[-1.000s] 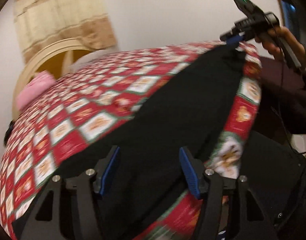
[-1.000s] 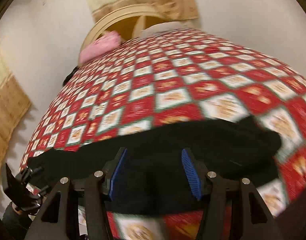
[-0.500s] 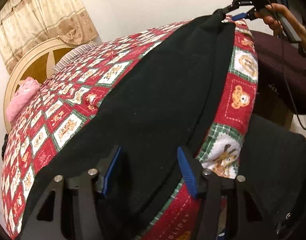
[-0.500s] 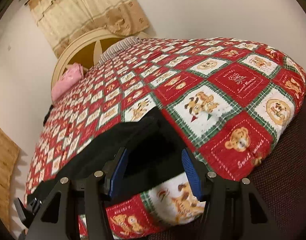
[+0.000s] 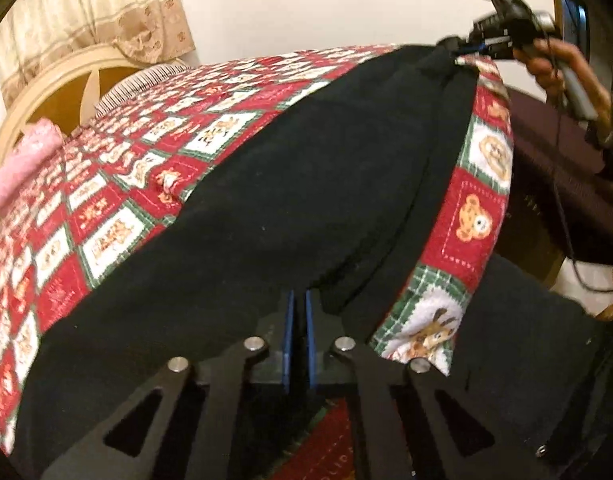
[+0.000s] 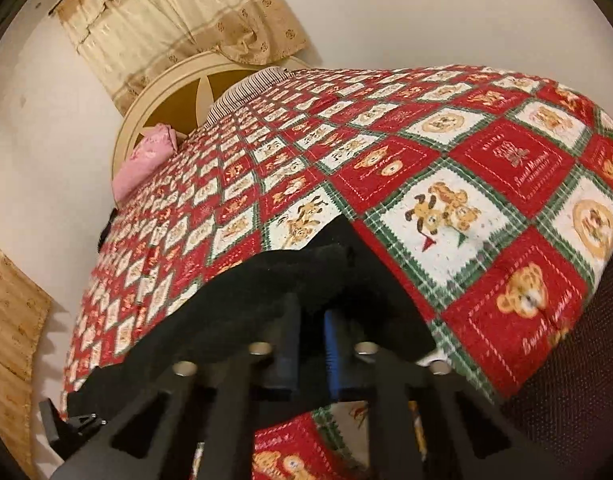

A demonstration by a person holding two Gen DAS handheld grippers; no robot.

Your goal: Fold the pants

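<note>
Pants (image 5: 298, 200): black, laid lengthwise along the near edge of the bed, on the quilt (image 5: 106, 208); one end is seen at each gripper.

Left gripper (image 5: 299, 320): blue fingers (image 5: 287, 320) are drawn nearly together, pinched on the near end of the pants.

Right gripper (image 6: 312, 336): fingers (image 6: 331, 344) are set narrow, with black cloth bunched between and over them; the other end of the pants is held at the bed's corner. In the left view this gripper (image 5: 466, 46) is seen at the far end of the pants, carried in a hand (image 5: 554, 68).

Quilt: red, white and green squares with bears.

Pillow (image 6: 144, 164): pink, placed against the headboard (image 6: 166, 92).

Curtain (image 6: 178, 20): beige, hung behind the headboard.
</note>
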